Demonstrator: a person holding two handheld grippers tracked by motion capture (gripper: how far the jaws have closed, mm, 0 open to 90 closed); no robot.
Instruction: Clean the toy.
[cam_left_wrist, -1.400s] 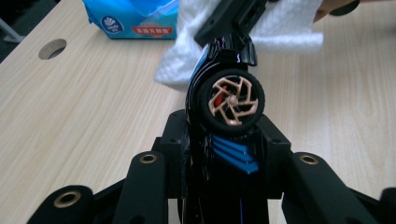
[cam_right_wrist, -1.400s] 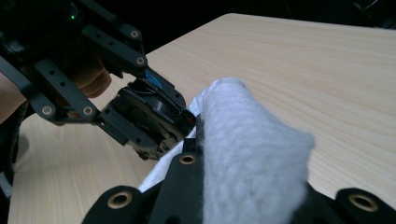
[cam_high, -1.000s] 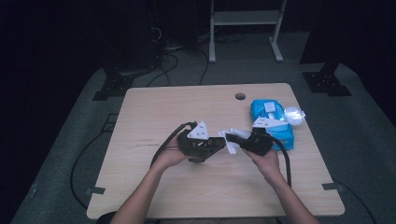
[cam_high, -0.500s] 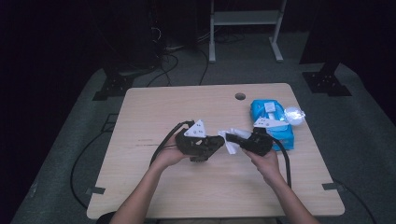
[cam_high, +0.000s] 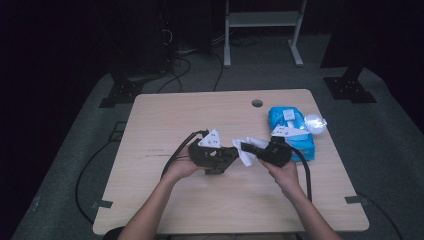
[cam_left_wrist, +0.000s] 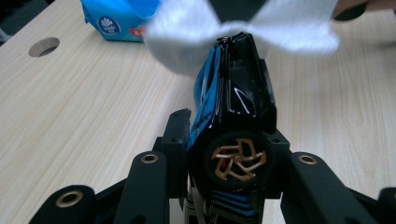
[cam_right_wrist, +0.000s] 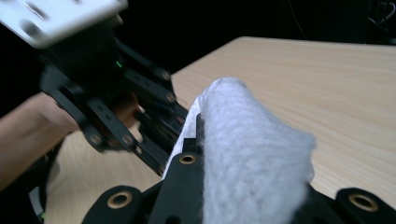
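Left gripper (cam_high: 227, 154) clamped on a black-and-blue toy car (cam_left_wrist: 236, 100), held above mid-table (cam_high: 165, 210). Right gripper (cam_high: 248, 147) pinched on a white wipe (cam_high: 245, 152) – wipe pressed to the car's front end. Blue wipe pack (cam_high: 292, 131) lies just beyond the right hand – near the table's right edge

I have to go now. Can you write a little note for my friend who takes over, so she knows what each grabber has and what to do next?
Left gripper: shut on a black and blue toy car, held above the table.
Right gripper: shut on a white wipe, pressed against the car's front end.
Blue wipes pack: on the table's right side.
Done: wipe out, car picked up.
Left: probably finish wiping the car, then set both down.
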